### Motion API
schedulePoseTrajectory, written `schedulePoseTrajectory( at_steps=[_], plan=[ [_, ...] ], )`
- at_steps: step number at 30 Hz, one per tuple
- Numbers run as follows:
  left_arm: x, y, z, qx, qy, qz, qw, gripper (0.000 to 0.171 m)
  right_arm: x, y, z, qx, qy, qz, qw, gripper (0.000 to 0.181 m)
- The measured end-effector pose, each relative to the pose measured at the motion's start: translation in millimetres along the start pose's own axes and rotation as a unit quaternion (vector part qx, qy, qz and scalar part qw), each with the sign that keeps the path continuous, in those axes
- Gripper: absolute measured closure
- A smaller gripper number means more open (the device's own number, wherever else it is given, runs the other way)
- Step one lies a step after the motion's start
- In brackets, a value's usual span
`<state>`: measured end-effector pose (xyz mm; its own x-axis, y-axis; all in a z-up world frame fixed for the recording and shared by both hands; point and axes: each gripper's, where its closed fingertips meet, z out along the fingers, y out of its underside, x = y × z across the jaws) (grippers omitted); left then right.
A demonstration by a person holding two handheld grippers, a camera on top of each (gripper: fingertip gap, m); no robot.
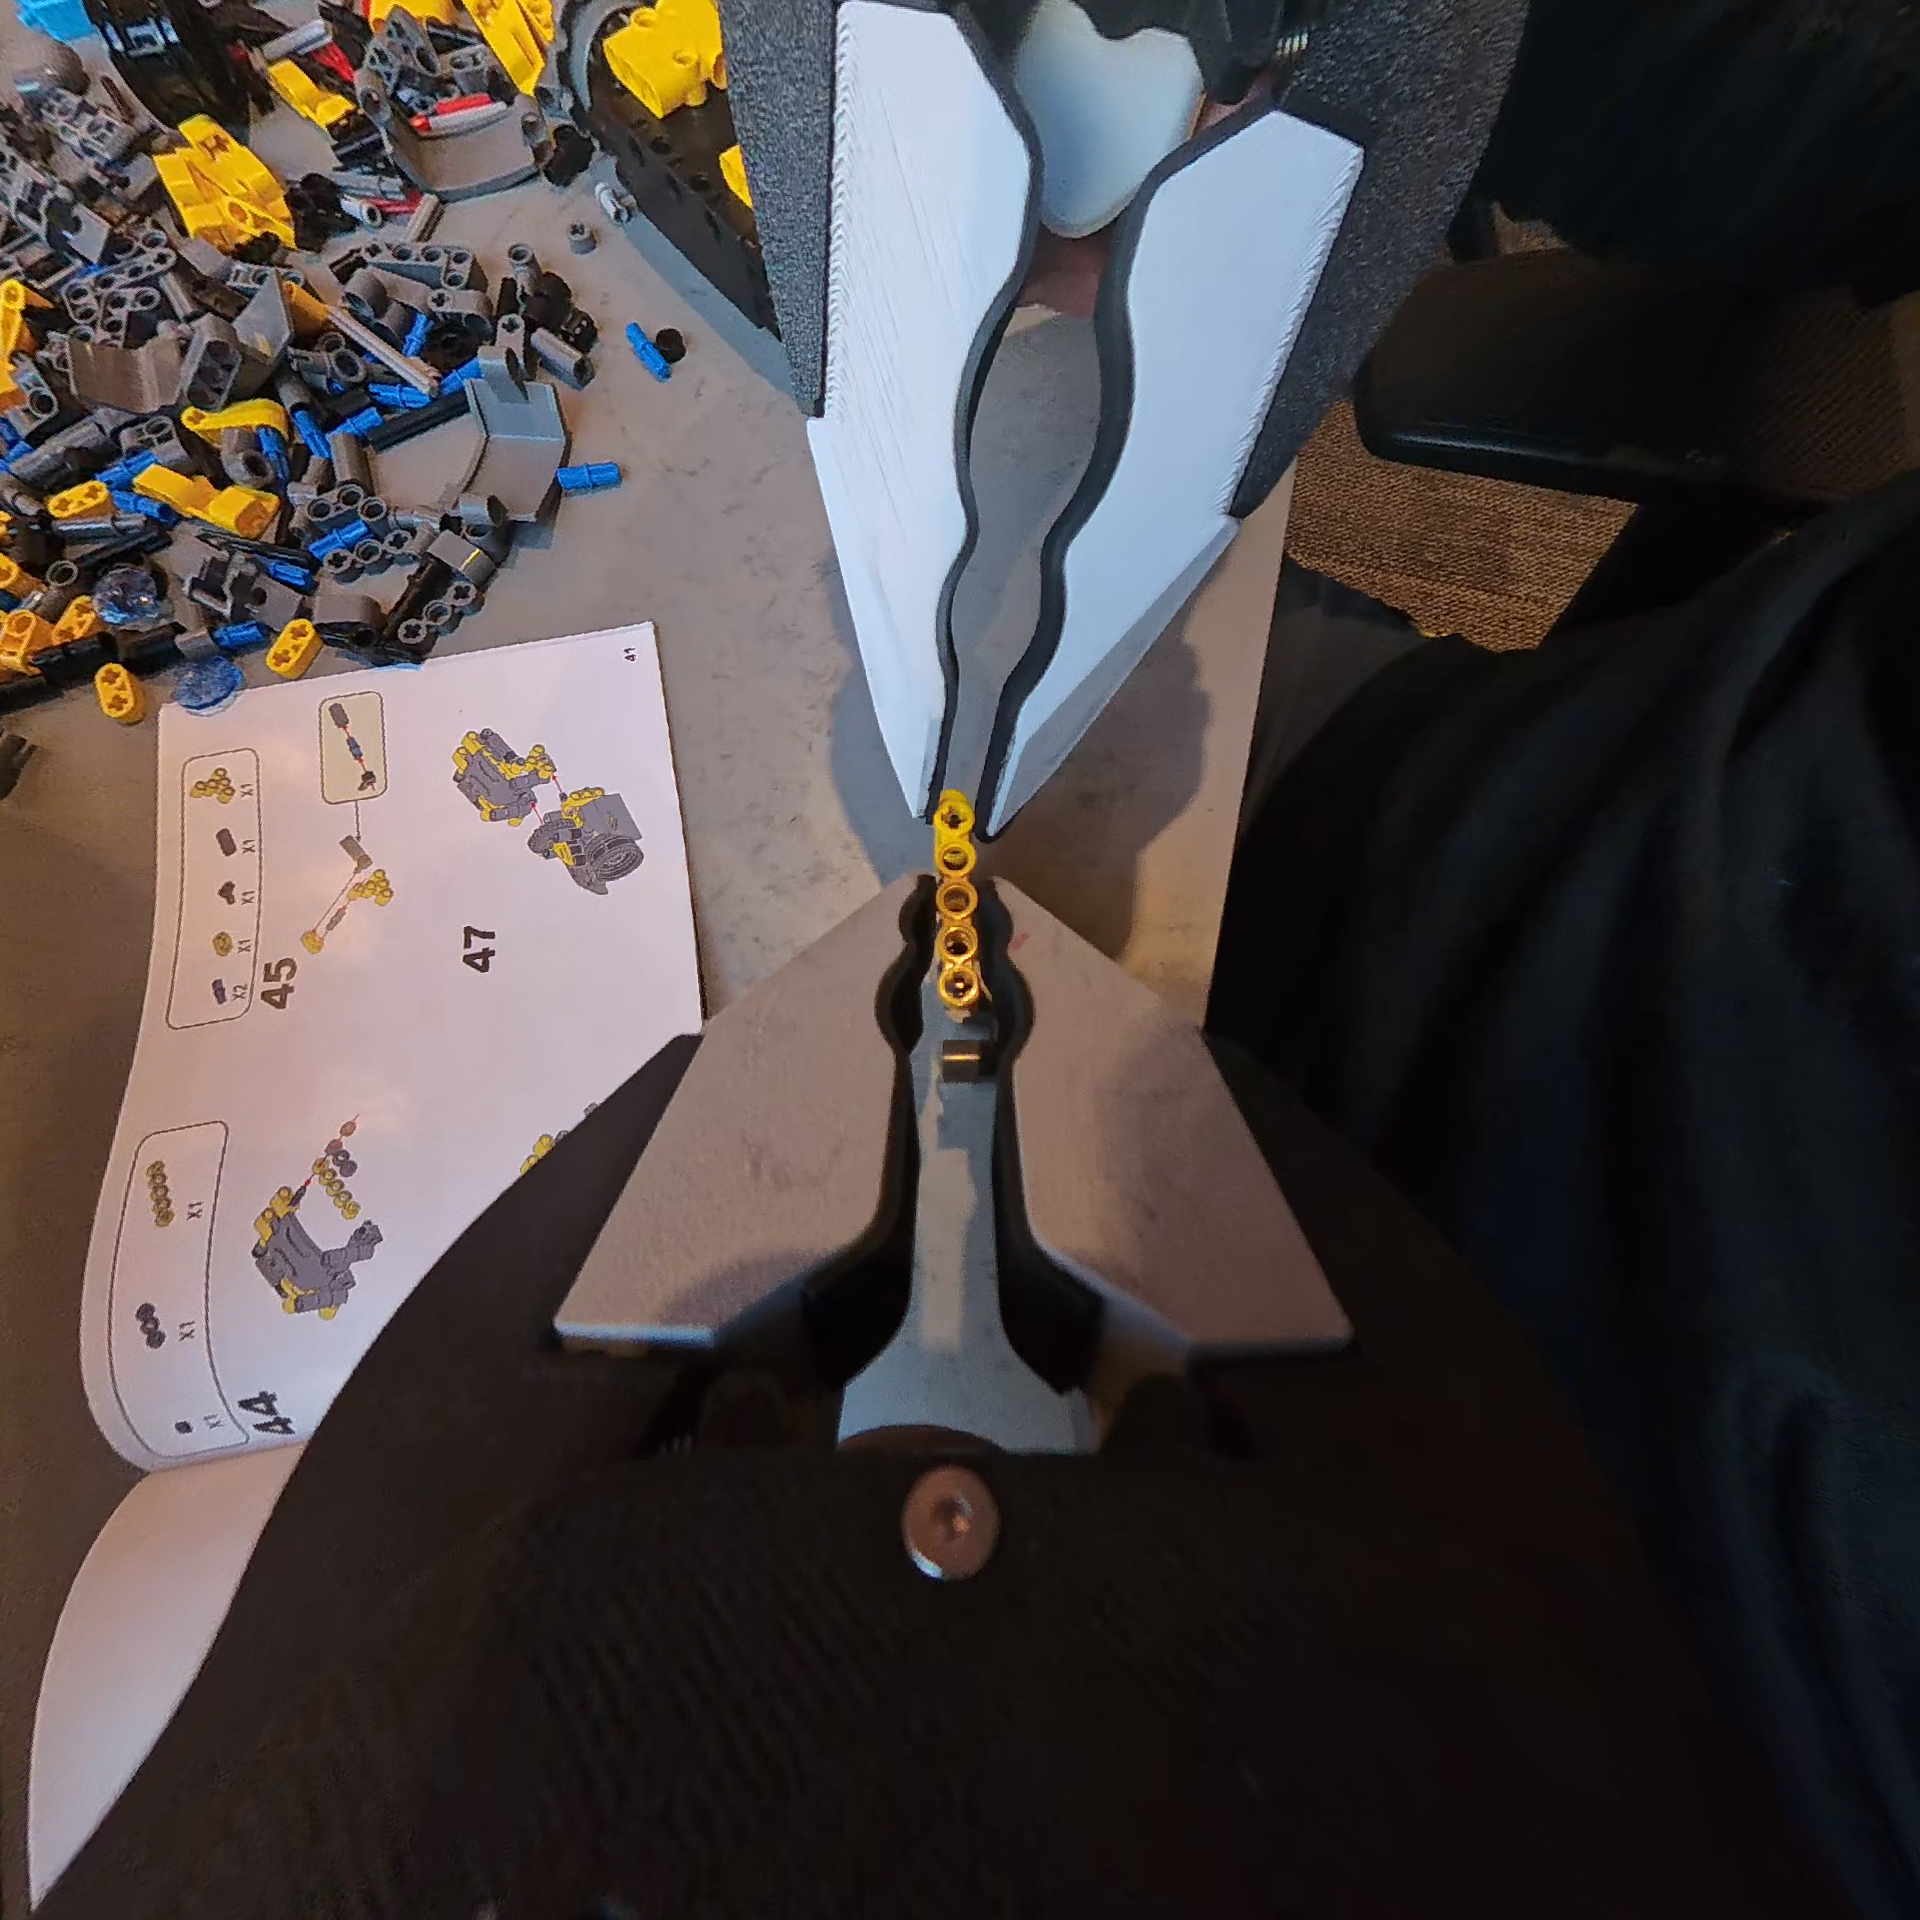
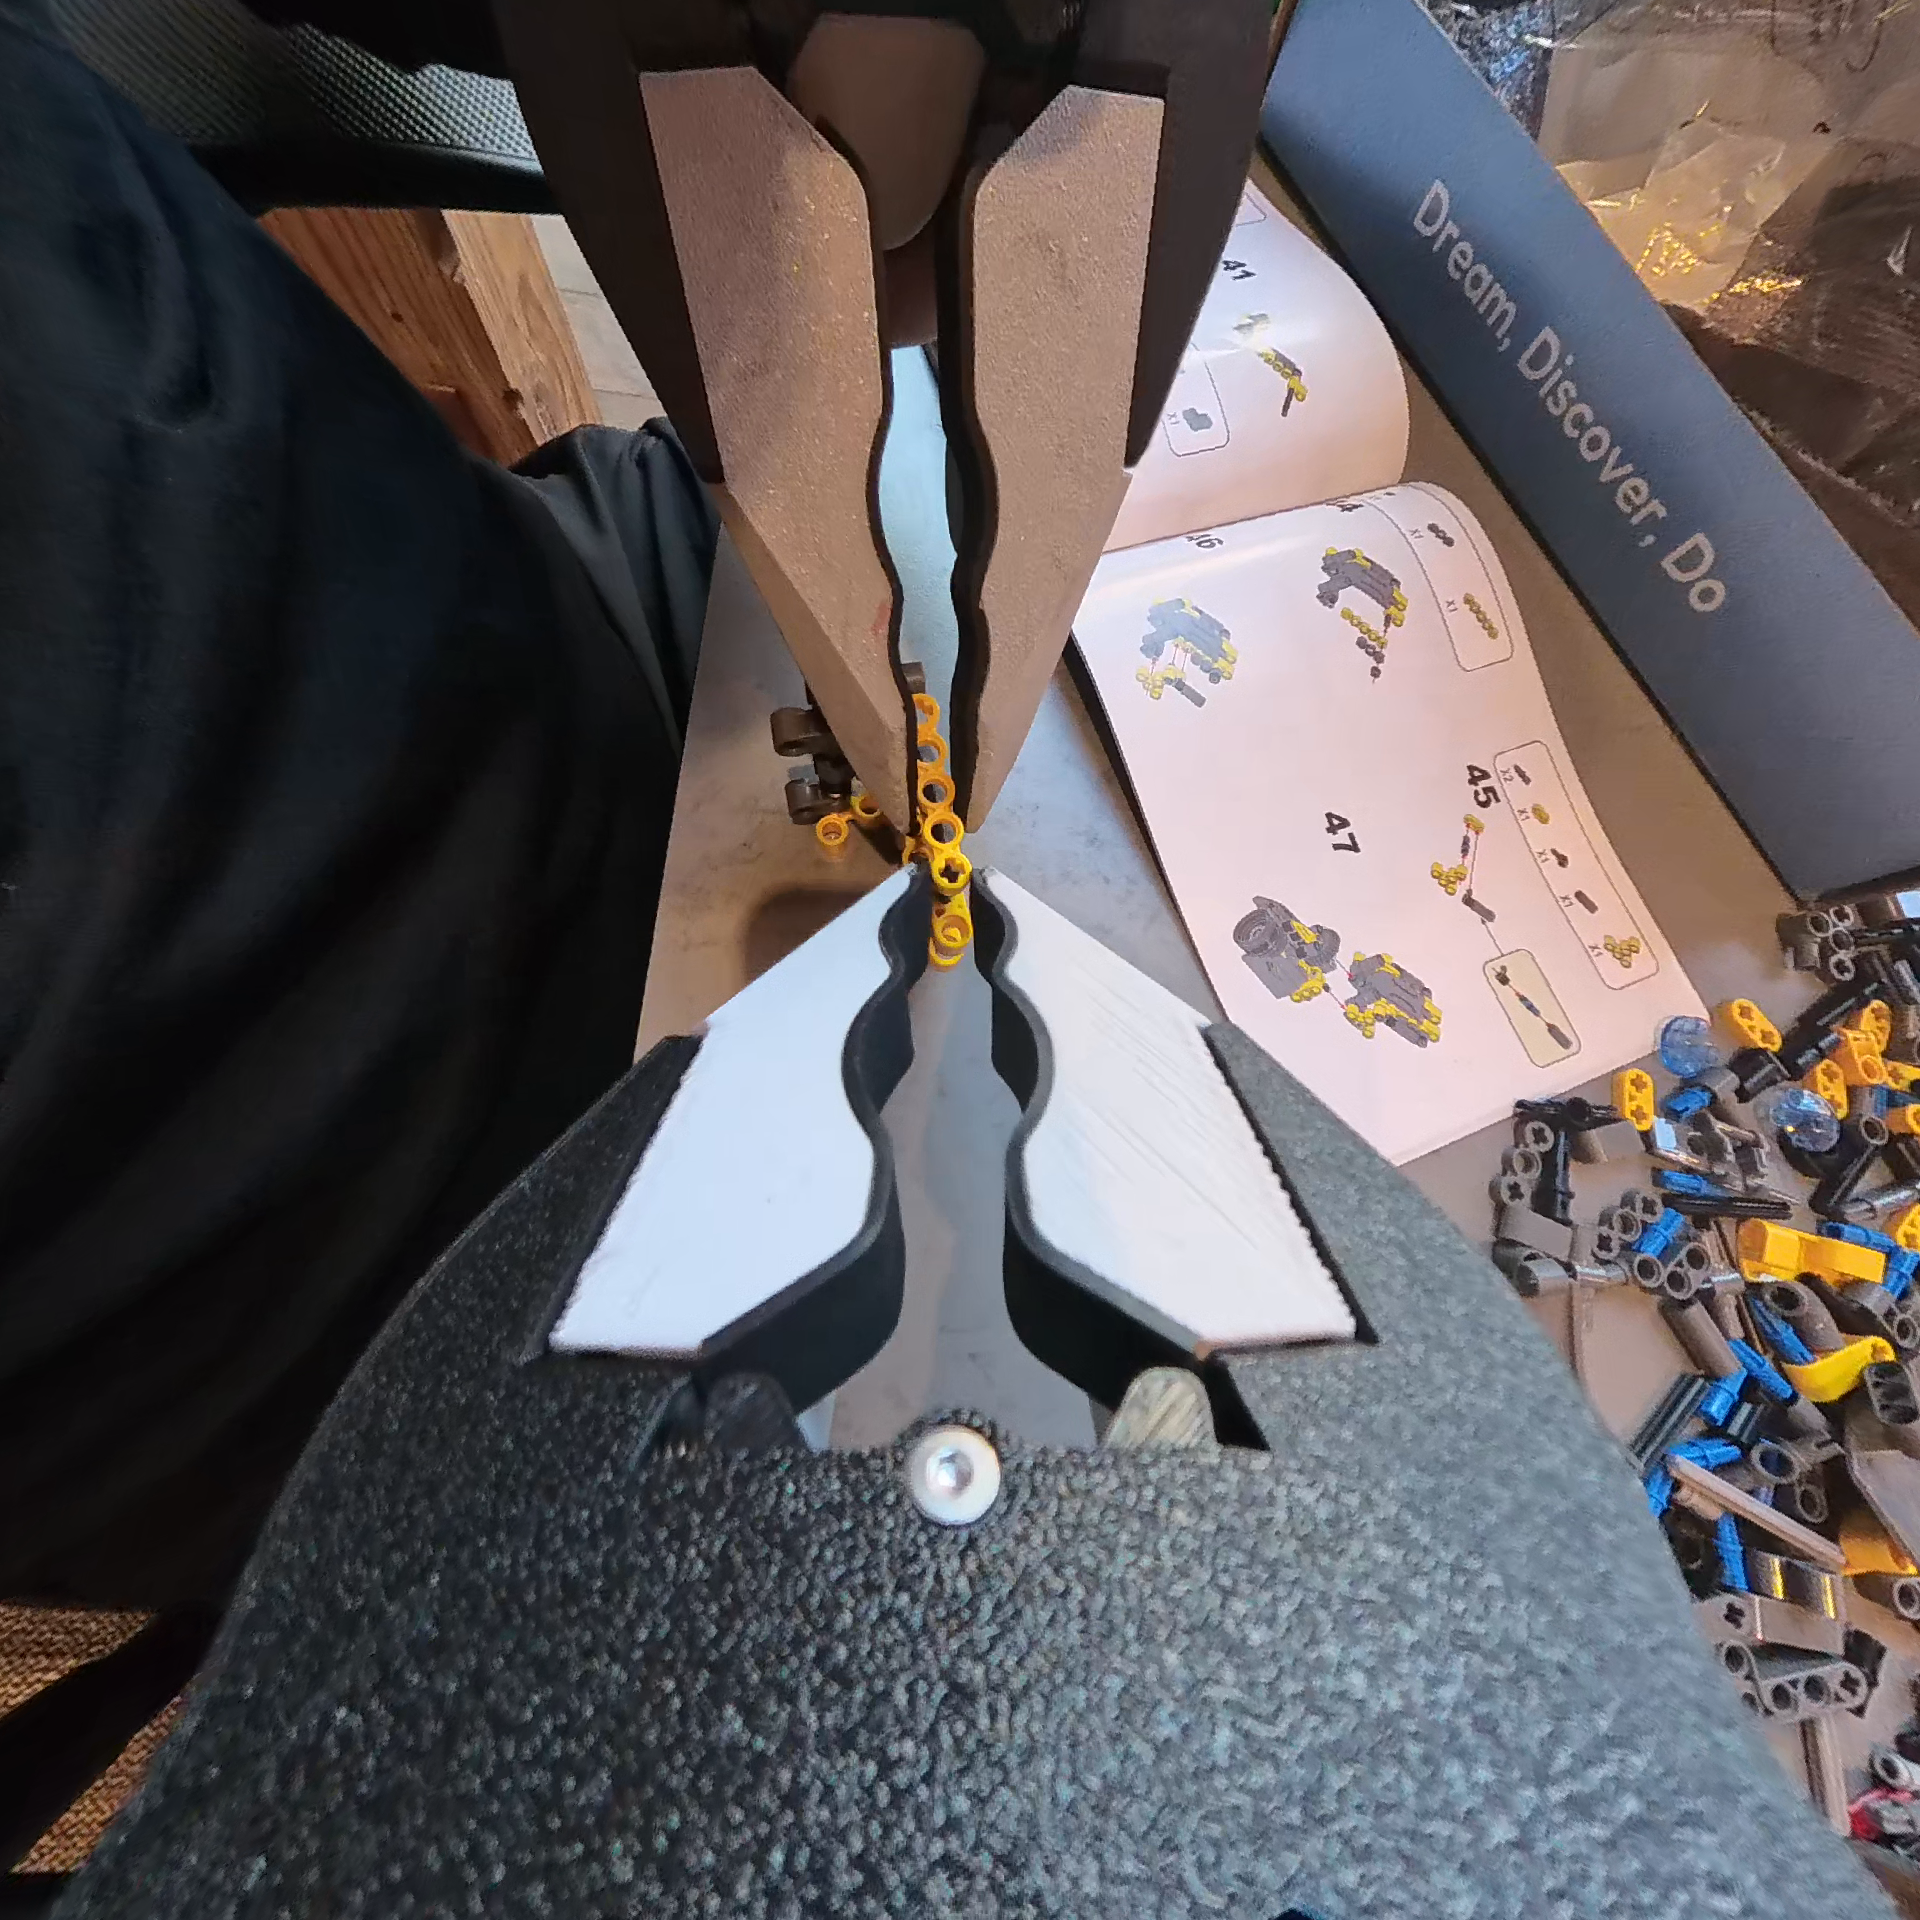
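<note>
Left gripper point(image 1: 958, 914), with grey fingers, is clamped on one end of a yellow plastic beam with a row of round holes point(image 1: 956, 899) — the white-fingered right gripper point(image 2: 943, 904) pinches the other end, likely steadying it in mid-air above the grey tabletop point(image 1: 727, 540). Off to the side lie an open white instruction booklet point(image 1: 416, 935) and a heap of loose yellow, blue and grey building pieces point(image 1: 239, 416); nothing blocks the beam.

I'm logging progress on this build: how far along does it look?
Done: a small black-and-yellow cluster sits by the left claw. In hand: that claw and the right claw pinch opposite ends of one yellow holed beam. Left: a large pile of loose parts lies beside the open booklet, so much likely remains.
</note>
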<state>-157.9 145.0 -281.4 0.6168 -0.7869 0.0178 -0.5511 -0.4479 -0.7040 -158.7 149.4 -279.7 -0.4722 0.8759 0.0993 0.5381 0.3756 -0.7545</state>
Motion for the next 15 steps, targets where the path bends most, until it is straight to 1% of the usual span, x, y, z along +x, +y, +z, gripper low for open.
schedulePoseTrajectory(
  at_steps=[15],
  plan=[
    [1.4, 0.4, 1.9, -0.003, 0.003, 0.002, 1.0, 0.167, -2.2, -0.5, 0.0, -0.003, -0.001, -0.004, 1.0, 0.175]
  ],
)
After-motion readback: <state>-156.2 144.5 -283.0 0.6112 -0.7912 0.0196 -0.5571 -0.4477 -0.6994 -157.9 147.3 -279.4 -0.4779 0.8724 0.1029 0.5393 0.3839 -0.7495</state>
